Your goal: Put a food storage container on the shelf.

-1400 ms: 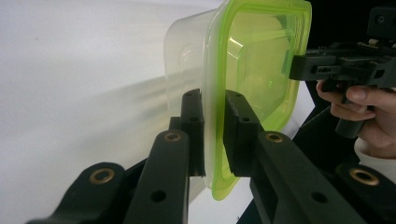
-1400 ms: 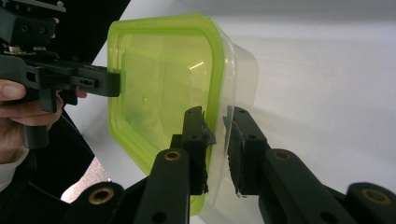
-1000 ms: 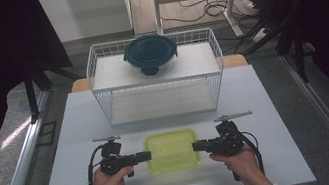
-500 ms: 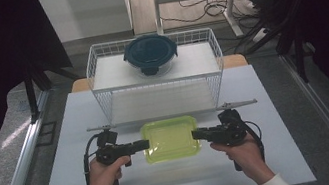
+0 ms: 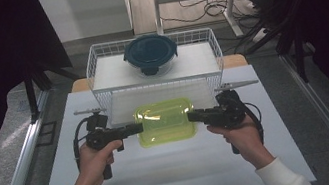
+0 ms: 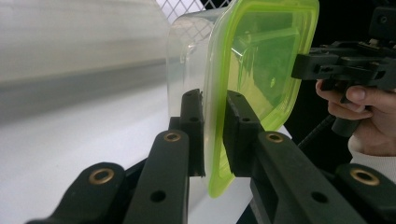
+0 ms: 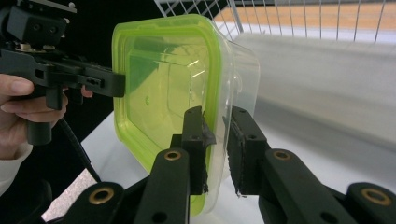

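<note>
The white table [image 5: 176, 171] is lying under the whole work area, and at its twelve o'clock end a white wire basket [image 5: 97, 68] is standing with a dark blue lidded bowl [image 5: 150, 54] resting inside at the basket's twelve o'clock side. Next in size, the green-lidded container [image 5: 165, 120], a clear tub with a lime lid, is being carried between the two tools near the table's centre, just at six o'clock of the basket's near wall. Compared with the picture a second earlier, the container is now sitting closer to the basket and appearing larger from above, so it is judged to be lifted clear of the table and travelling toward twelve o'clock; the basket and bowl are remaining where they were. The left gripper [image 6: 214, 135] is clamping the container's nine o'clock rim, its jaws narrow with the lid edge pinched between the pads. The right gripper [image 7: 217, 144] is doing the same at the three o'clock rim, jaws narrow on the lid and tub wall. Both grips are appearing unchanged across the three high pictures. In the high view the left hand [image 5: 93, 160] and right hand [image 5: 242, 138] are advancing together and keeping the container level. The lift stage is judged complete; the remaining work is likely raising the container over the near wall and lowering it into the free space at six o'clock of the bowl.
</note>
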